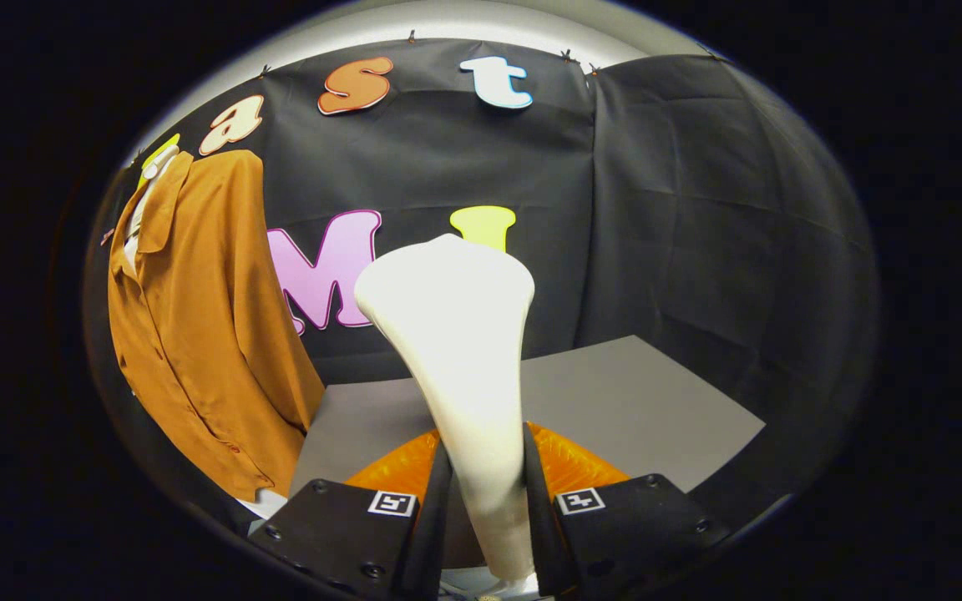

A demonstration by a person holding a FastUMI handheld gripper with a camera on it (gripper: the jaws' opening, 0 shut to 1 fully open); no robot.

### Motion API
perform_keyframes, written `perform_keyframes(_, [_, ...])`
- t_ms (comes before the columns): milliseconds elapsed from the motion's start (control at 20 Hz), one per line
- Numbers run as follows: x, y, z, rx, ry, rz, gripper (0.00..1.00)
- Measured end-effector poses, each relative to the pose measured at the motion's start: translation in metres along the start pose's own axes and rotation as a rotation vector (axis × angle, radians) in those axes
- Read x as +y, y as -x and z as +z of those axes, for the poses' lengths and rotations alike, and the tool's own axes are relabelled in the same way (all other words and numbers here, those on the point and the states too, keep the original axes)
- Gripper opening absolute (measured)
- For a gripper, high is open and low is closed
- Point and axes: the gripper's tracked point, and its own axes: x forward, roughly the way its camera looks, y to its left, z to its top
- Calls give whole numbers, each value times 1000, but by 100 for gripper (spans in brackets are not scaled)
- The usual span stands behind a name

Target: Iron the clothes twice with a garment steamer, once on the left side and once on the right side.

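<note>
The gripper (485,501) holds the white steamer (456,334) by its narrow handle, both fingers pressing on it from either side, so the jaws stand narrow around the stem and the broad head rises ahead of the fingers. The step in hand looks like the carry toward the garment: the steamer is lifted and gripped, but its head is well apart from the cloth and no pass has begun as far as the scene tells. The brown shirt (205,334) hangs upright against the booth wall, off to the left of the fingers and beyond them, its collar at the top and its hem low beside the grey table (656,401). The next move calls for swinging the head leftward and forward until it faces the shirt front, then drawing it along one side.
</note>
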Motion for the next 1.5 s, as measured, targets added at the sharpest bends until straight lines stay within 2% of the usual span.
perform_keyframes(250, [32,38,17,-76,-20,-46,46])
perform_keyframes(650, [155,68,19,-105,3,45,46])
perform_keyframes(900, [211,81,17,-110,18,62,46])
perform_keyframes(1500, [284,66,7,-63,54,28,46])
